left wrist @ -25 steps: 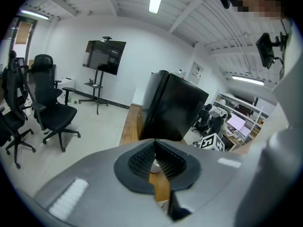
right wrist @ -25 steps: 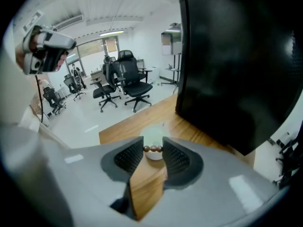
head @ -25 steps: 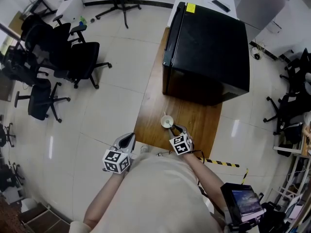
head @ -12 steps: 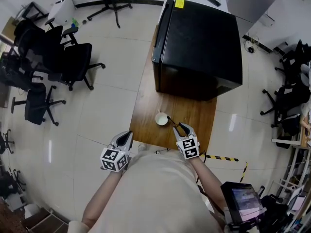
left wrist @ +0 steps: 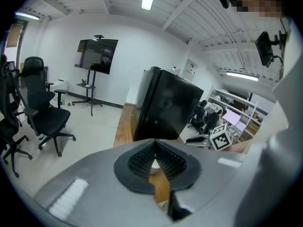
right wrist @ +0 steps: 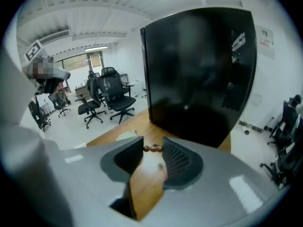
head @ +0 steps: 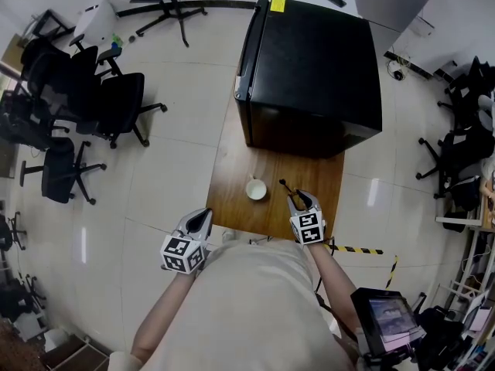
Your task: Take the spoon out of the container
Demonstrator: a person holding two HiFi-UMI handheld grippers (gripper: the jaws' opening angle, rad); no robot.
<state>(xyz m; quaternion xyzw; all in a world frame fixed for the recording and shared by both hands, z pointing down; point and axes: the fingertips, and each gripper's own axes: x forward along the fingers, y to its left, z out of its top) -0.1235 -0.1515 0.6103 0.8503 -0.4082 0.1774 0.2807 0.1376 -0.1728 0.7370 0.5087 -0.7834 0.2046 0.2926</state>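
Brown wooden surface (head: 232,199) is standing on a pale tiled office floor, carrying a big black boxy cabinet (head: 309,60) at its far end. Head view is showing the small round white container (head: 256,189) standing alone on the wood, near the right tongs (head: 298,199) & to their left. Right gripper view is catching only a sliver of that container (right wrist: 124,136) behind one jaw, but is giving the grip close up. There the right tongs (right wrist: 152,149) are clenching a thin brown beaded-handle spoon (right wrist: 152,148) crosswise at the tips, jaws part-way apart. In head view the spoon (head: 285,185) is sitting outside the container, to its right. Left tongs (head: 203,216) are hanging off the surface's near-left corner. Left gripper view is showing the left tongs (left wrist: 154,144) w/ tips pressed together, gripping nothing. Yellow sticker (head: 277,5) on cabinet top & whitish print (right wrist: 238,40) on its side are too small to read.
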